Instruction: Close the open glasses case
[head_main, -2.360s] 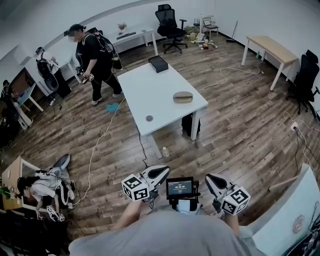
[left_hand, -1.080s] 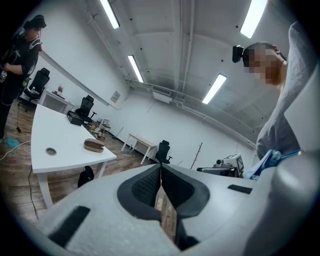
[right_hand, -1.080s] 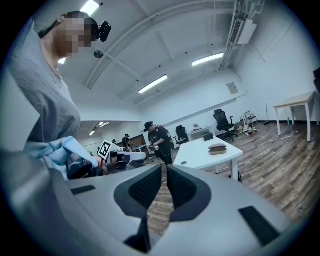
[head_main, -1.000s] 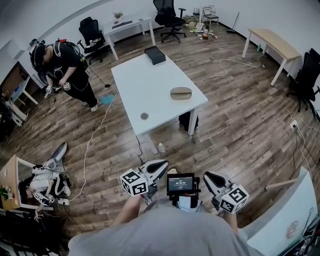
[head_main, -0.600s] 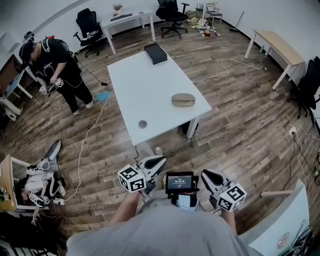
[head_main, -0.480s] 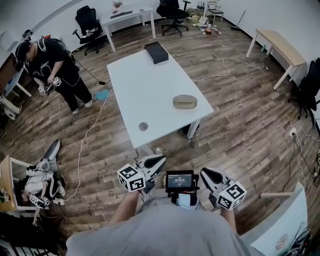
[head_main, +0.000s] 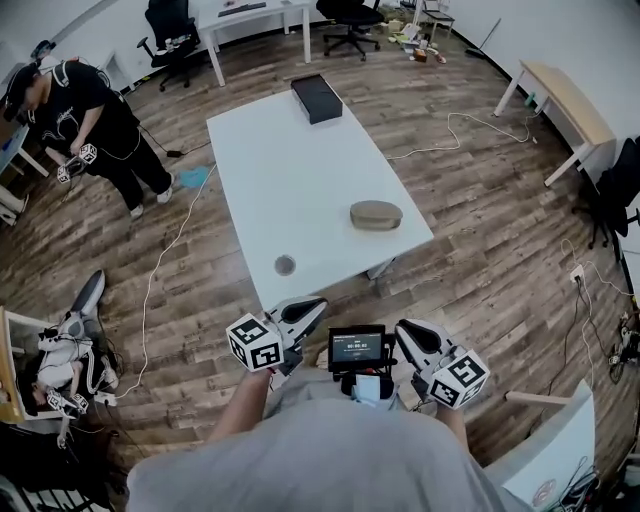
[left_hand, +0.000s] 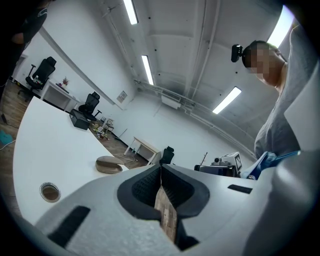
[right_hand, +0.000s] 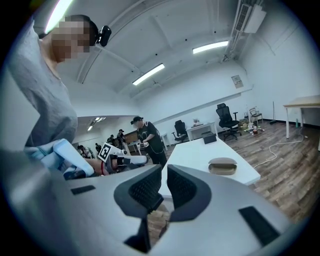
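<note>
Case (head_main: 376, 214) lies on the white counter (head_main: 270, 170), well ahead of both claws and touched by neither. Left claw (head_main: 312, 305) has its jaws pressed together on nothing. Right claw (head_main: 405, 330) stands a narrow slit apart, also empty.

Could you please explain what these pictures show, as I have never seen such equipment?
There is no robot here: a person holds a two-jaw left gripper and right gripper, one per hand. The top-down picture comes from a camera on their head. The other two come from cameras riding on each gripper, looking along its jaws. On the white table lie a tan glasses case, a black box and a small round object. Neither gripper holds anything: the left jaws are together, the right ones slightly apart.
</note>
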